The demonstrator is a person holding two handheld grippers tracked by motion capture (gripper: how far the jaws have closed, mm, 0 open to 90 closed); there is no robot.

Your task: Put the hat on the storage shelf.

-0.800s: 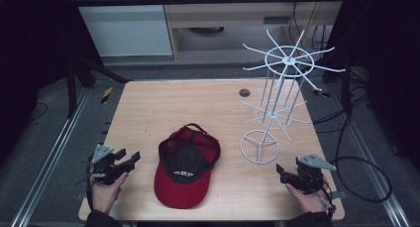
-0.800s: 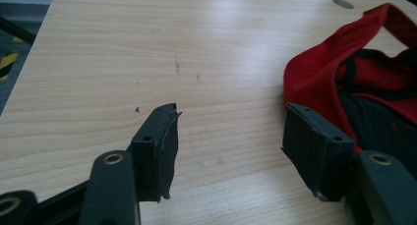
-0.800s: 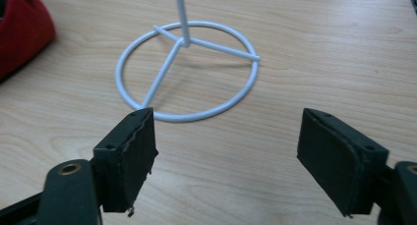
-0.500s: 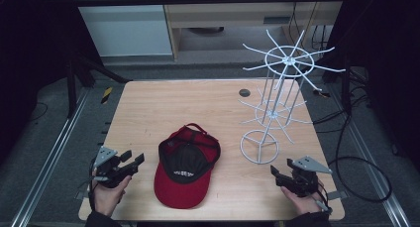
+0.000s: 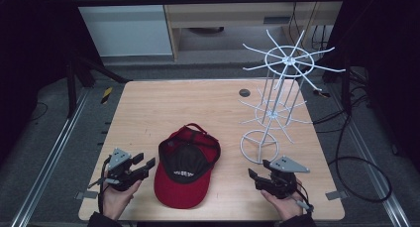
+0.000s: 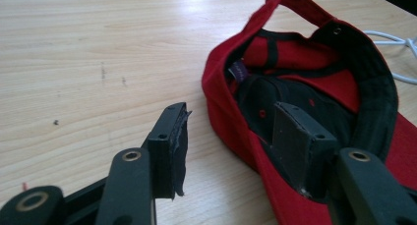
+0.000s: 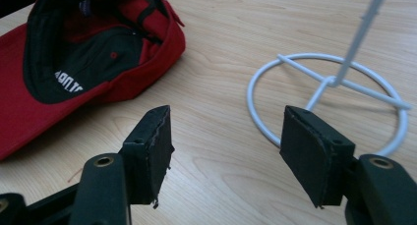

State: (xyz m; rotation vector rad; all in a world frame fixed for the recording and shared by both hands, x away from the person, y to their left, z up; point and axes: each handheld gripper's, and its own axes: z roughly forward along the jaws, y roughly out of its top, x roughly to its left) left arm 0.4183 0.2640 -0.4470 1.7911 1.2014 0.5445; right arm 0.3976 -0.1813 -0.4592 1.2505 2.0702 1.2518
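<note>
The red baseball cap with a black lining [image 5: 187,166] lies upside down on the pale wooden surface [image 5: 163,108], near the front edge, its brim toward the person and its strap arching up at the far end. Nothing about it looks handled yet: it rests free between the two hands, and every arm of the white wire carousel stand [image 5: 277,95] to its right is bare. The left gripper [image 5: 144,165] sits just beside the cap's left rim with its jaws spread wide and nothing between them; in the left gripper view one jaw stands over bare wood and the other in front of the cap's edge [image 6: 231,126], though whether it touches the fabric I cannot tell. The right gripper [image 5: 255,175] is near the stand's round wire foot [image 7: 327,95], its jaws likewise parted and empty, with the cap [image 7: 88,53] off to one side. Judging by this, the work is at its very start: if the cap is meant for the stand, then the grasp, the lift and the hanging all remain to be done.
</note>
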